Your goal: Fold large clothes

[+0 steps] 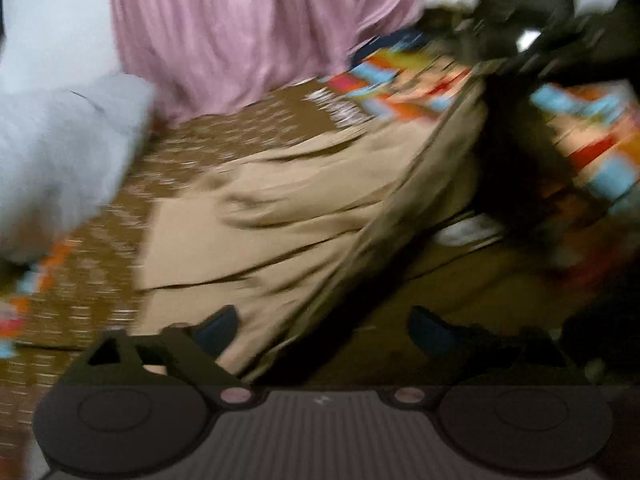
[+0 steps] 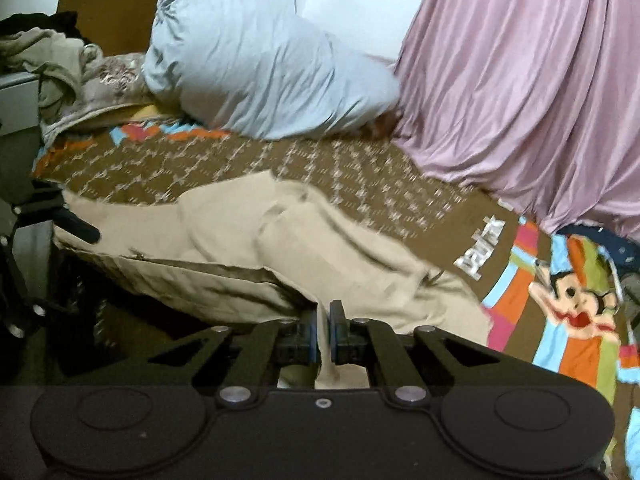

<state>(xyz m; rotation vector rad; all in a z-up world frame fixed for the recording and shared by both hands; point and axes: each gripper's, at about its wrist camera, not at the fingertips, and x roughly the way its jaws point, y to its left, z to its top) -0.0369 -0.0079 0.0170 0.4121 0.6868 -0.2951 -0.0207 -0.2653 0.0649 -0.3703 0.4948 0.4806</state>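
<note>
Beige trousers [image 2: 248, 248] lay rumpled across the brown patterned bedspread [image 2: 320, 168] — near its front edge. Right gripper [image 2: 324, 320] was pinching a fold of them, fingers almost together. Left gripper [image 1: 320, 328] hung spread wide over the cloth — blurred, gripping nothing.

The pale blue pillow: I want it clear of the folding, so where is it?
In the right wrist view the pale blue pillow lies on the brown patterned bedspread, behind the beige garment, left of the pink curtain.

Right hand-held gripper [image 2: 324, 334] pinching beige garment [image 2: 240, 240].
</note>
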